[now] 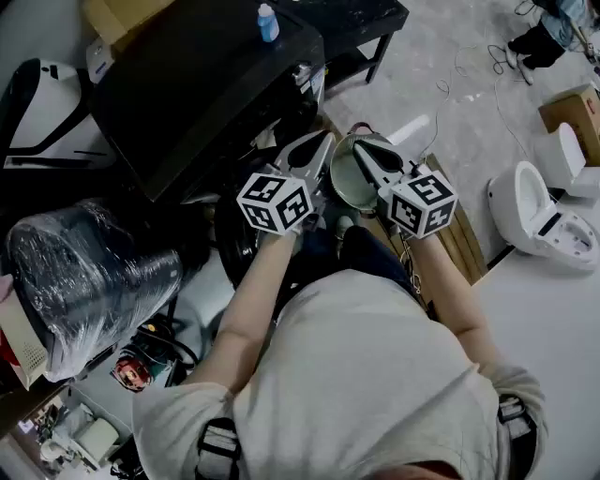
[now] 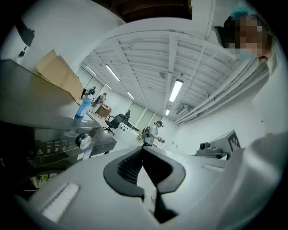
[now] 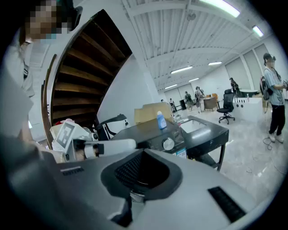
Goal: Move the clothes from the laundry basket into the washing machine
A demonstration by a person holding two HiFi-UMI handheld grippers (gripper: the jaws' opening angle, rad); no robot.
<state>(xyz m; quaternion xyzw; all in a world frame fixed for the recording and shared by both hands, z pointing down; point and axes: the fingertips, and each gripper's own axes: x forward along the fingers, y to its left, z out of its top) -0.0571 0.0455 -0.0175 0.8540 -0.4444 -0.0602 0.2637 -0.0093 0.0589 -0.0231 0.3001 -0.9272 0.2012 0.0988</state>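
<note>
both grippers closed, empty
left gripper point(image 1: 322, 142) and right gripper point(image 1: 361, 152) side by side near the washing machine point(image 1: 187, 84) edge; i see free floor point(image 1: 441, 47) at right.

Grippers: two, left gripper point(image 1: 319, 145) and right gripper point(image 1: 366, 155)
Washing machine point(image 1: 206, 84): one
Blue bottle point(image 1: 268, 22): one
Plastic-wrapped bundle point(image 1: 84, 267): one

Left gripper point(image 1: 321, 142) and right gripper point(image 1: 362, 150) hover side by side — near the washer point(image 1: 187, 84).
</note>
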